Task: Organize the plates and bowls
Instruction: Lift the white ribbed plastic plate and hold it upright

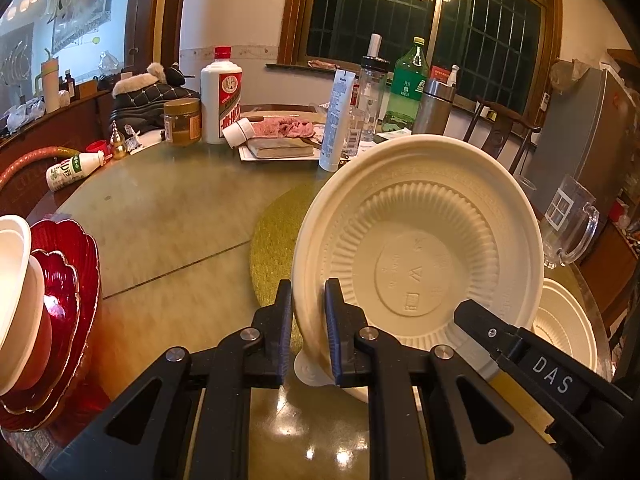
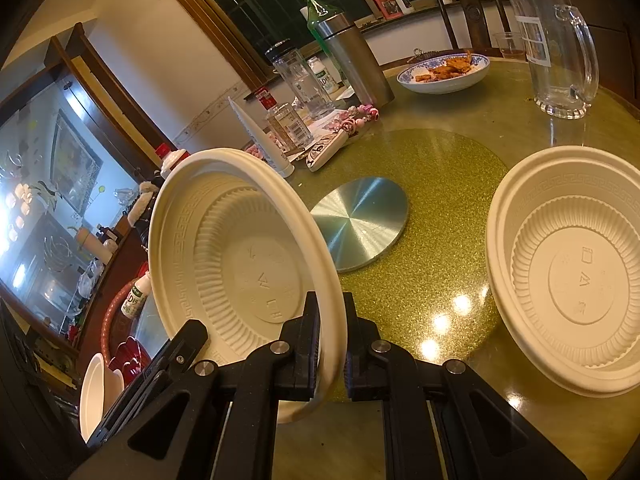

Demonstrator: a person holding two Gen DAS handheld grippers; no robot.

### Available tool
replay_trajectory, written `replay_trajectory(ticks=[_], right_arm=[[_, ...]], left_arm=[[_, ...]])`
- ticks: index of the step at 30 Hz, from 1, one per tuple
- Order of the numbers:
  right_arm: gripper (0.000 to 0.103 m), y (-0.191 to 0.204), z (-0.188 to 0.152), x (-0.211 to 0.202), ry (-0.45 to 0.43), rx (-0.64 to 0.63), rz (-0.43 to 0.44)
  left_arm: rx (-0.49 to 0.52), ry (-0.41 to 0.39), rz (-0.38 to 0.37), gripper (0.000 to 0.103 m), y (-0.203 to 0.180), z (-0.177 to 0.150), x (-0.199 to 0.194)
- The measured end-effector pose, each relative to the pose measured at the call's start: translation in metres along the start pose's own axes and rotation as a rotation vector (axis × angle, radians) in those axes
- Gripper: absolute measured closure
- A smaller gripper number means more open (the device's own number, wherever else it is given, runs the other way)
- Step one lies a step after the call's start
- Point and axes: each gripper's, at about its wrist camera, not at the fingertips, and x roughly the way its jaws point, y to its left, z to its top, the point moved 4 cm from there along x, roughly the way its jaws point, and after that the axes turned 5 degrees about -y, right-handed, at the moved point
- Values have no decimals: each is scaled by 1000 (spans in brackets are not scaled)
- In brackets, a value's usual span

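Observation:
Both grippers hold one cream disposable bowl (image 1: 416, 240), tilted up on edge above the table. My left gripper (image 1: 308, 304) is shut on its left rim; the right gripper's fingers (image 1: 480, 320) show at its lower right rim. In the right wrist view my right gripper (image 2: 332, 316) is shut on the same bowl's (image 2: 240, 256) rim, and the left gripper's fingers (image 2: 188, 336) show at the lower left. A second cream bowl (image 2: 568, 276) lies flat on the table at the right; it also shows in the left wrist view (image 1: 568, 328). Red scalloped plates (image 1: 68, 292) with white bowls (image 1: 16, 280) stacked on them sit at the left.
A gold round mat (image 2: 436, 216) with a metal disc (image 2: 360, 228) lies mid-table. A glass pitcher (image 2: 556, 52), a blue-patterned dish of food (image 2: 444, 72), a steel flask (image 2: 352, 56), bottles (image 1: 406, 84), a white liquor bottle (image 1: 221, 96), a jar (image 1: 182, 122) and a book (image 1: 280, 146) crowd the far side.

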Motion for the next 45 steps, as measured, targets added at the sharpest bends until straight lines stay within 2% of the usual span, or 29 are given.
replay_trajectory(ticks=[19,31,45], right_arm=[[94,0,4,-8,-5,3,39],[94,22,3,-11,21,-25,95],[94,55,-13,-25,38,-109,70]], left_arm=[[-5,8,49,89,1,6,-12],[-25,-4,70,90,23,8,-35],[-54,-12,71,90,51,3,-61]])
